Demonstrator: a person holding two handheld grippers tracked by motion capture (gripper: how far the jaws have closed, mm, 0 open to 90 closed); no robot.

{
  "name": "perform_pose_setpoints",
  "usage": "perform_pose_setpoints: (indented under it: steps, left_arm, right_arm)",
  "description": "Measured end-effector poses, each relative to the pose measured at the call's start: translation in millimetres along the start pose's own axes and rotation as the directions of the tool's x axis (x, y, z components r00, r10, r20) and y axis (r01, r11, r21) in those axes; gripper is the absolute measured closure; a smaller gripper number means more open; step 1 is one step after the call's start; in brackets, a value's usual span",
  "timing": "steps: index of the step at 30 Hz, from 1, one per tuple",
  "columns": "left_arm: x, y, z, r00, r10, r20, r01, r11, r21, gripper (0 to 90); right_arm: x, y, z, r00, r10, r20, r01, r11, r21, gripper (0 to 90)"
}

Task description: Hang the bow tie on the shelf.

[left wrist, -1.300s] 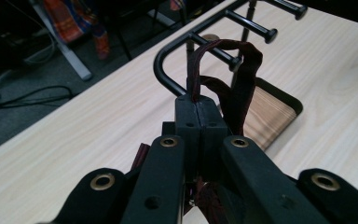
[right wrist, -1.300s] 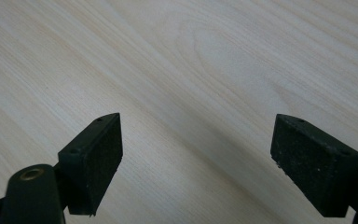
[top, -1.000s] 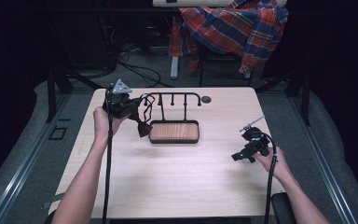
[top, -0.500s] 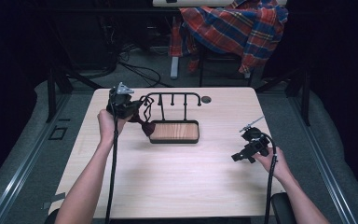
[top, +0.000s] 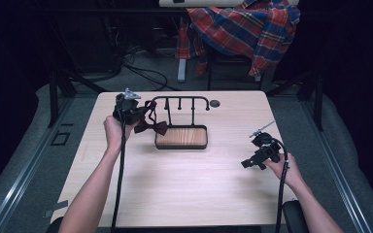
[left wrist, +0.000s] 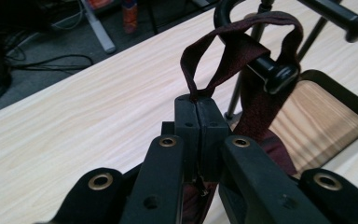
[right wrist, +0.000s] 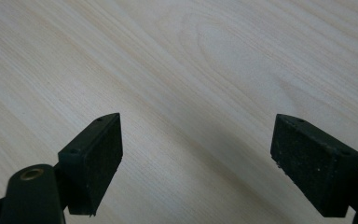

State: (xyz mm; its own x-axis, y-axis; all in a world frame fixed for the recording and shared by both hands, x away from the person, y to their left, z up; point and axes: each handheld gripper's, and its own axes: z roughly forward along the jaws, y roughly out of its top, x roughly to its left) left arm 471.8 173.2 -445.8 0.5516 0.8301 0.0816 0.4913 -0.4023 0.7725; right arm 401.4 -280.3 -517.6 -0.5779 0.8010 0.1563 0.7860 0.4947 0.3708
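A dark red bow tie [top: 151, 127] hangs by its strap [left wrist: 242, 51] at the left end of a black peg rack [top: 180, 99] on a wooden base [top: 181, 137]. My left gripper [top: 143, 114] is shut on the strap. In the left gripper view the pads [left wrist: 199, 105] pinch the strap's loop, which passes over a knobbed peg [left wrist: 279, 77]. The bow lies beside the base's left edge. My right gripper [top: 246, 163] rests low at the table's right side, jaws open. The right gripper view has bare tabletop between its open pads [right wrist: 198, 158].
The light wood table [top: 184, 184] has a round cable hole [top: 215, 103] near its back edge. A plaid shirt [top: 245, 26] drapes over a chair behind the table. Cables lie on the floor [top: 141, 73] at the back left.
My left hand has sunk a little with the strap, so the bow tie hangs lower beside the rack's base. The right hand has kept still.
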Motion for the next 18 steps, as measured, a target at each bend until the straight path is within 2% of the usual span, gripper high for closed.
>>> perform_pose_setpoints:
  steps: [3,9,12,13,18]
  left_arm:
    - [-2.2,2.0,6.8,1.0000,-0.001,-0.002,0.001,1.0000,0.001,88.6]
    - [-5.8,3.6,12.2,0.9999,0.011,-0.008,-0.011,0.9999,0.013,88.5]
    - [-5.2,3.9,11.3,0.9999,0.007,-0.007,-0.007,1.0000,0.000,88.5]
    - [-5.7,4.5,10.3,1.0000,0.001,-0.001,-0.001,0.9999,-0.012,88.5]
    - [-8.5,6.2,12.1,0.9998,0.020,-0.006,-0.020,0.9998,-0.002,88.4]
  right_arm:
    - [-0.2,0.4,-0.4,1.0000,-0.008,0.002,0.008,1.000,0.011,16.5]
    - [-0.1,-0.4,0.1,1.0000,0.000,-0.003,0.000,1.000,-0.002,16.5]
    - [-1.6,1.3,-2.2,0.9995,-0.030,-0.001,0.030,0.999,0.031,16.5]
    - [0.4,0.0,-0.1,1.0000,-0.003,0.002,0.003,1.000,0.001,16.5]
    - [0.3,-0.1,-0.2,1.0000,-0.002,0.002,0.002,1.000,0.000,16.5]
